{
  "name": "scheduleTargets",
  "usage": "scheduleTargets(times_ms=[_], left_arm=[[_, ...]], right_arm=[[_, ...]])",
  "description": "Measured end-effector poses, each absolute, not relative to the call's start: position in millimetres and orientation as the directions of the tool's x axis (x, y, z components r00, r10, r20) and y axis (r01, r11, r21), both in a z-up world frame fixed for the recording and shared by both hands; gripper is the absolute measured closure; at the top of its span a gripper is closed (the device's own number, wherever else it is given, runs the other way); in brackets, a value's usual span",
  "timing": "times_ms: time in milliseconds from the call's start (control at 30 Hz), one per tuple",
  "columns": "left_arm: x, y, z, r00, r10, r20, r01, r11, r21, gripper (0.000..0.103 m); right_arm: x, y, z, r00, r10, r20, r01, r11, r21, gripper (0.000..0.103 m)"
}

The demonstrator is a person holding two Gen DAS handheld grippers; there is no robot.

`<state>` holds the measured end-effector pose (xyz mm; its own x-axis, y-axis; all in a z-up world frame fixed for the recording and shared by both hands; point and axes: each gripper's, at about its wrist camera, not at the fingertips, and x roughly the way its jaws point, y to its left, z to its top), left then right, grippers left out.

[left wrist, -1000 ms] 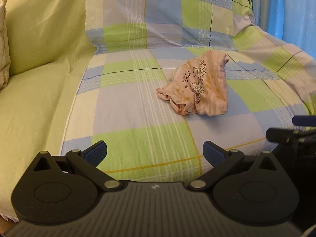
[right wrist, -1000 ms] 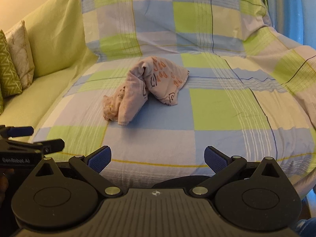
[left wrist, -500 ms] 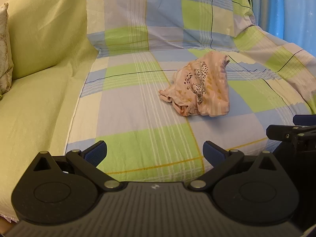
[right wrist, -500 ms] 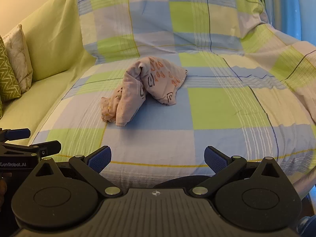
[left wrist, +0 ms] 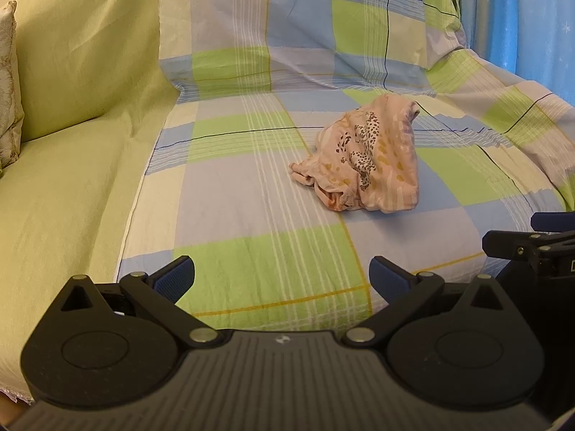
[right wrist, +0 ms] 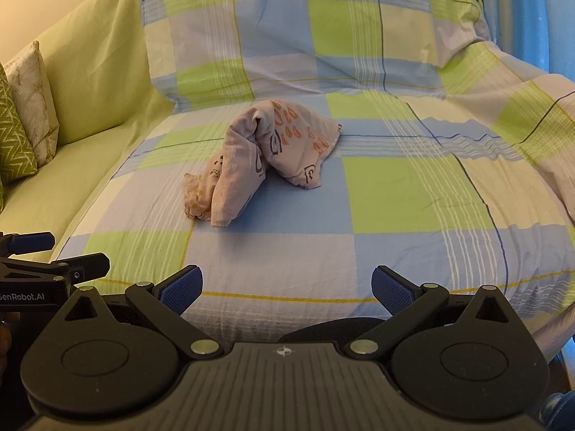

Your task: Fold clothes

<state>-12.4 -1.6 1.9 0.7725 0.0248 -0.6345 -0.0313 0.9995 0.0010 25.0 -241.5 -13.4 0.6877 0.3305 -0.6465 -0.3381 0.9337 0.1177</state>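
Left tool (left wrist: 282, 280), right tool (right wrist: 286, 287): both agape

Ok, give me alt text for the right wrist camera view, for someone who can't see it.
A crumpled pink printed garment lies in a heap on a blue, green and cream checked sheet covering a sofa. In the foreground the right gripper is open and empty, short of the garment, its blue-padded fingers spread wide. Patterned cushions sit at far left.

Cushions (right wrist: 25, 122) cut by left edge; crumpled garment's (right wrist: 262, 158) type indeterminable.
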Motion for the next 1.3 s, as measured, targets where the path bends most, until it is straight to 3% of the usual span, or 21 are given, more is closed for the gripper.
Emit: scheduleTargets(times_ms=[1033, 1300], left_arm=[[-14.4, -6.7, 1.9, 0.777, 0.03, -0.629, -0.017, 1.0, 0.027, 0.001], [-10.6, -17.1, 5.5, 0.773, -0.043, -0.633, 0.083, 0.996, 0.033, 0.001]], right_arm=[[26.6, -243.6, -13.0, 0.685, 0.334, -0.647, -0.337, 0.933, 0.125, 0.0], [27.3, -246.2, -10.6, 0.688, 0.32, -0.651, -0.33, 0.937, 0.113, 0.0]])
